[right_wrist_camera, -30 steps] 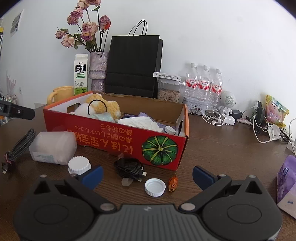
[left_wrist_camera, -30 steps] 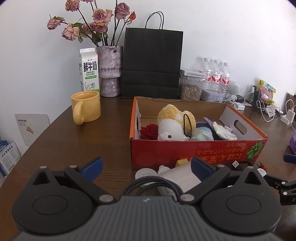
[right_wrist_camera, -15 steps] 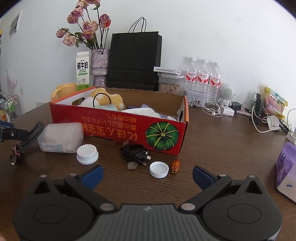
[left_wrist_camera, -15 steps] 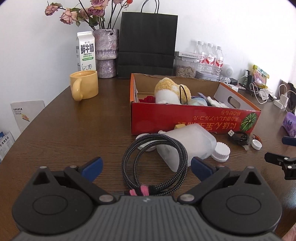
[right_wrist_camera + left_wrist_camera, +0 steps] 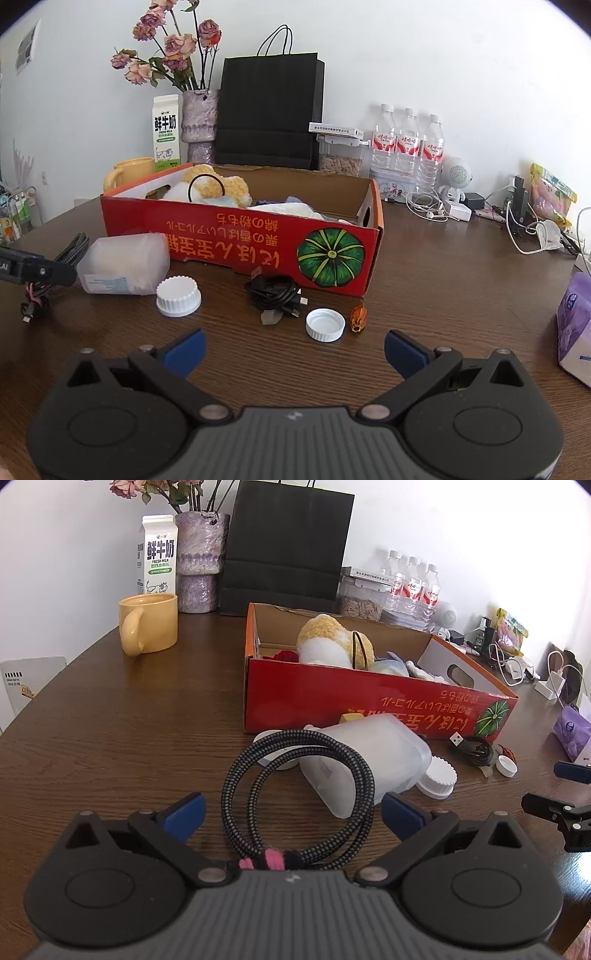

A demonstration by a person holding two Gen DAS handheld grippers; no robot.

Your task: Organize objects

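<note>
A coiled black braided cable [image 5: 364,786] with a pink tie lies on the brown table, partly over a frosted plastic jar [image 5: 391,746] tipped on its side. My left gripper [image 5: 293,808] is open, its blue fingertips on either side of the coil without touching it. Behind stands the red cardboard box [image 5: 369,701] holding a yellow-white plush toy [image 5: 325,642] and cloths. My right gripper [image 5: 294,349] is open and empty, short of a small white cap [image 5: 325,325], an orange bit [image 5: 359,318] and a black USB cable [image 5: 275,291]. A large white lid [image 5: 178,295] lies by the jar [image 5: 125,264].
A yellow mug [image 5: 149,622], milk carton [image 5: 157,554], vase [image 5: 199,561] and black paper bag [image 5: 284,546] stand at the back. Water bottles [image 5: 406,144], chargers and white wires [image 5: 428,206] crowd the back right. A purple tissue pack [image 5: 574,325] sits at the right edge.
My left gripper has drawn back from the box, so the whole braided coil now shows between its open fingers. The right gripper has backed away slightly from the caps.
</note>
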